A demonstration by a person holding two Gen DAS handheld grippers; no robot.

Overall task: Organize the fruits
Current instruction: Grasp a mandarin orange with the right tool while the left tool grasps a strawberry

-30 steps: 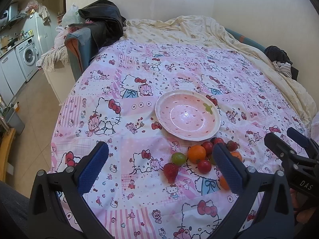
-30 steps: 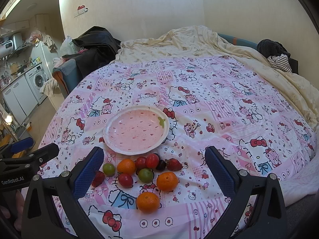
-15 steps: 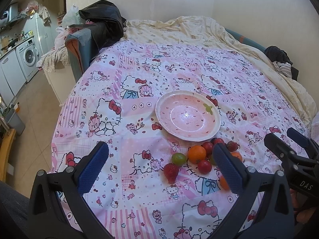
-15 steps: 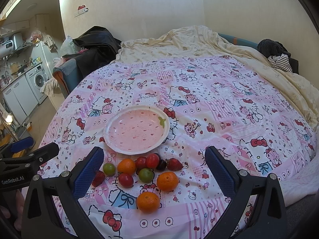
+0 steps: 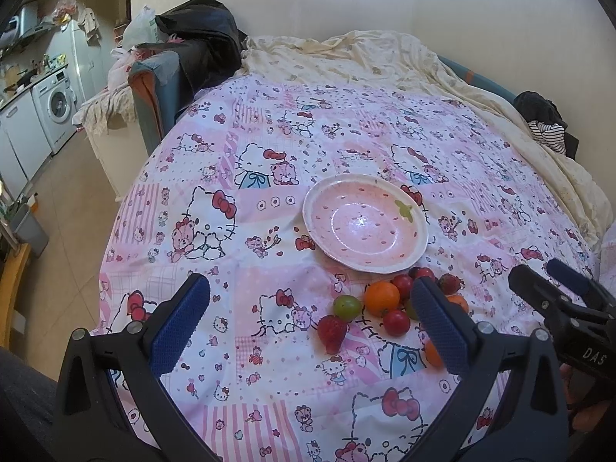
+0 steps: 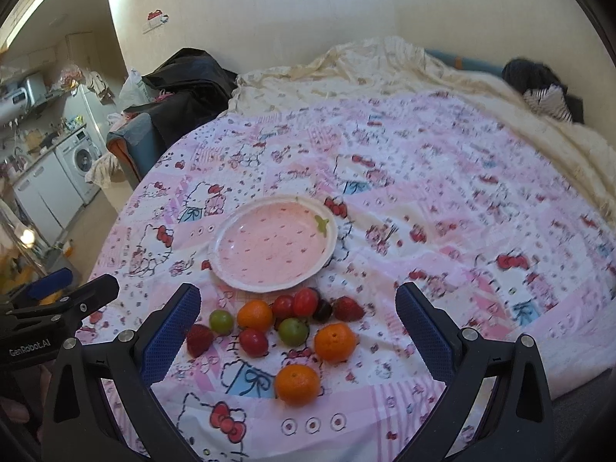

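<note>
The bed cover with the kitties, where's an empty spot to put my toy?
Free: the bedspread left of the plate, and the wide stretch right of it, toward the cream blanket. The plate itself is empty. Crowded: just below the plate, where the fruit pile sits.

Plate (image 6: 269, 285): we see it pink, strawberry-patterned, empty, flat on the bed.
Fruits (image 6: 292, 331): we count oranges, strawberries, tomatoes, green grapes clustered just beside its near rim.
</note>
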